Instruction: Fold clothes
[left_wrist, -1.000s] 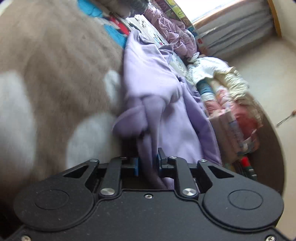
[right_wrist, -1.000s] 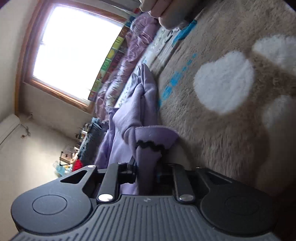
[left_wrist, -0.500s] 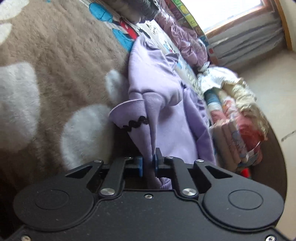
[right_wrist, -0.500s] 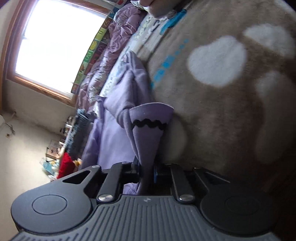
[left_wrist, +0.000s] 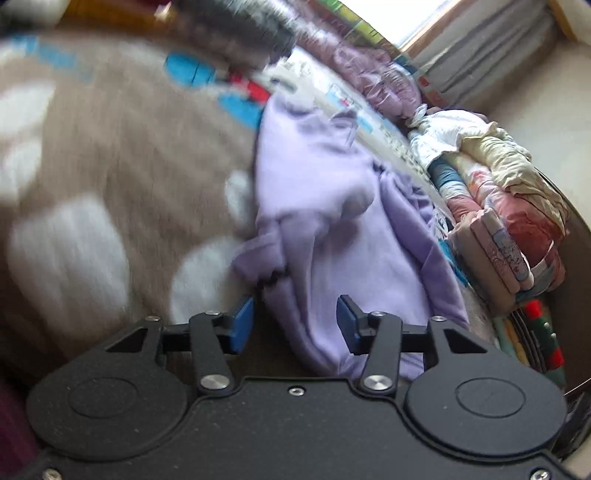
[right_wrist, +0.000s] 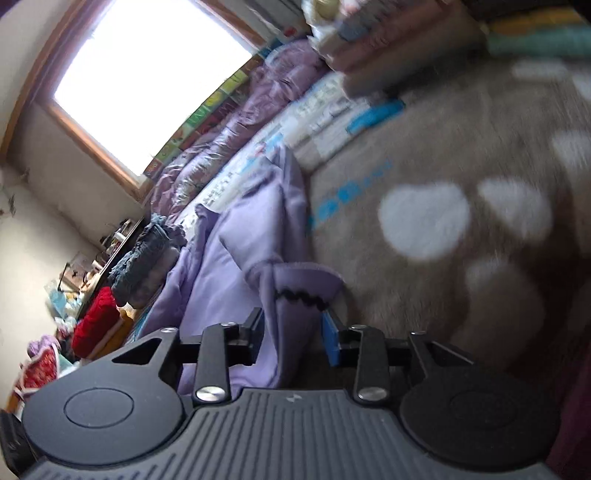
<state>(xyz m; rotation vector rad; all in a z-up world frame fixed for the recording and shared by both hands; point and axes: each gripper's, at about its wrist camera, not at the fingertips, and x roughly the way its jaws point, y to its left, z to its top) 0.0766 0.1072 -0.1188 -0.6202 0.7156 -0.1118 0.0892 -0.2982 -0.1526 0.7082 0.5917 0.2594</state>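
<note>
left gripper (left_wrist: 294, 322): blue pads just spread apart, soft lilac garment (left_wrist: 332, 206) loose between them, ungripped | right gripper (right_wrist: 292, 334): also just opened, cuff with black zigzag trim (right_wrist: 301, 295) slack in the gap | garment lies crumpled on fuzzy brown blanket (left_wrist: 110, 155) with white blobs | far: stack of folded clothes (left_wrist: 506, 229), quilted purple bedding (right_wrist: 236, 125), bright window (right_wrist: 147, 77)
</note>
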